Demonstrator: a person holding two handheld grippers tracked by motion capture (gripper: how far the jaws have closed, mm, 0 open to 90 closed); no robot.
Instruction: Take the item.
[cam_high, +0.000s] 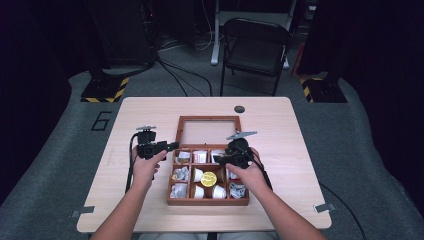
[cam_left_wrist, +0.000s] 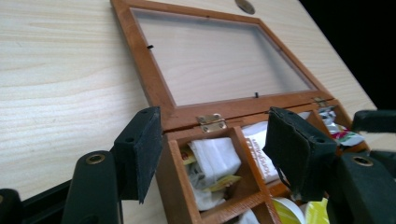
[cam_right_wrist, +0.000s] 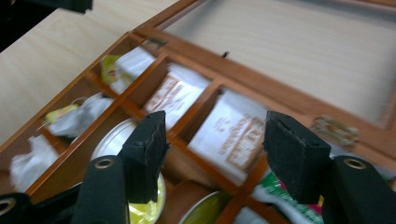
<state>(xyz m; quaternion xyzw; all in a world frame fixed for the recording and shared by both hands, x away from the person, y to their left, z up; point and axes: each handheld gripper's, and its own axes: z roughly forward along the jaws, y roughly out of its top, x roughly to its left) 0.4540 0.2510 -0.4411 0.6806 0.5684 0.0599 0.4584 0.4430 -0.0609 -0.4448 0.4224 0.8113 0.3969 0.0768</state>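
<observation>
Left gripper sits at about 9 o'clock off the wooden box, jaws level and pointing at the box's back-left corner. From the left gripper view the pads straddle that corner with daylight on both sides, so nothing's pinched, it's released. Right gripper hovers over the back row of compartments, roughly 1 o'clock from the box's middle, jaws apart with nothing between them either. Its own view is a bit blurry but the gap is plain.

Box itself is near the front middle of the table, divided into a grid of small compartments. Lid is flipped fully open and lies flat on the table at 12 o'clock, a wood frame with a clear pane, joined by a brass hinge. Inside: white tea packets with brown print in the back cells, crumpled white sachets on the left, and a yellow round thing in the middle cell.

Further out, a small dark disc sits near the table's far edge, and a black folding chair stands behind the table at 12 o'clock.
</observation>
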